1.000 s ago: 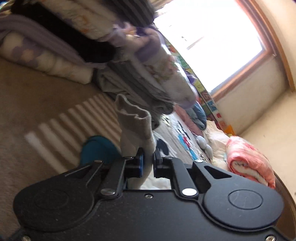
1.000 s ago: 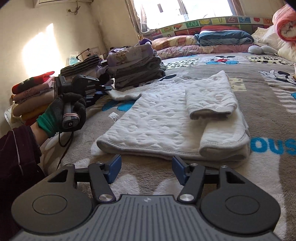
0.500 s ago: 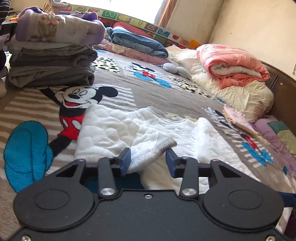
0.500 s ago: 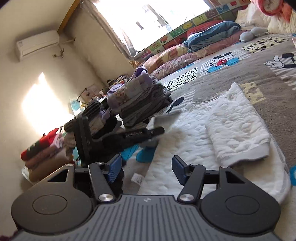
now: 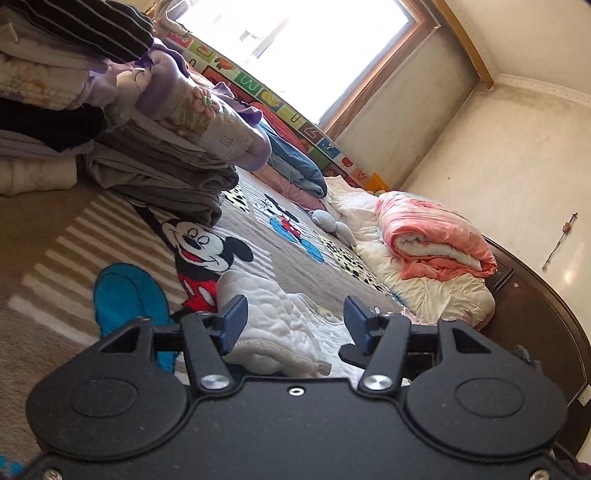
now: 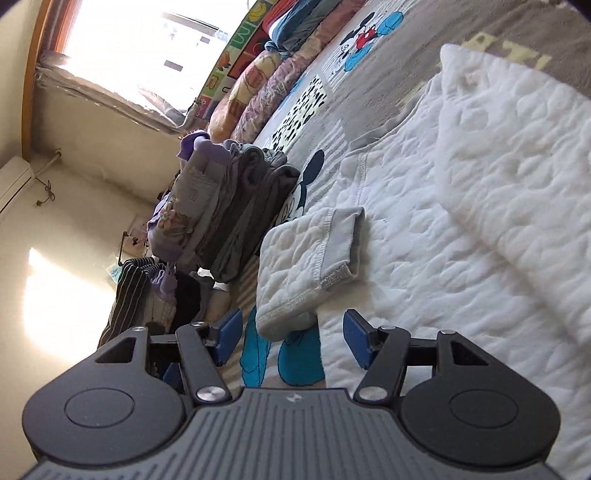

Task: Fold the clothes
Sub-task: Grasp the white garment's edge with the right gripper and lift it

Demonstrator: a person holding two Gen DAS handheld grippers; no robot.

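Observation:
A white quilted garment (image 6: 461, 206) lies flat on the Mickey Mouse bedspread (image 6: 491, 22). One sleeve (image 6: 306, 254) lies folded over its body, cuff toward the middle. My right gripper (image 6: 291, 339) is open and empty, low over the garment's near edge, just short of that sleeve. In the left wrist view the same sleeve (image 5: 273, 328) lies bunched between my open, empty left gripper's (image 5: 291, 325) fingers, not pinched.
A stack of folded grey and purple clothes (image 5: 166, 155) stands close by on the bed, with more piles (image 5: 55, 74) beside it. A rolled pink blanket (image 5: 432, 240) and cream quilt lie at the far side. Pillows (image 6: 266, 88) line the window wall.
My left gripper has let go of the sleeve, laid it on the garment and opened wide. My right gripper moved closer and tilted toward the sleeve.

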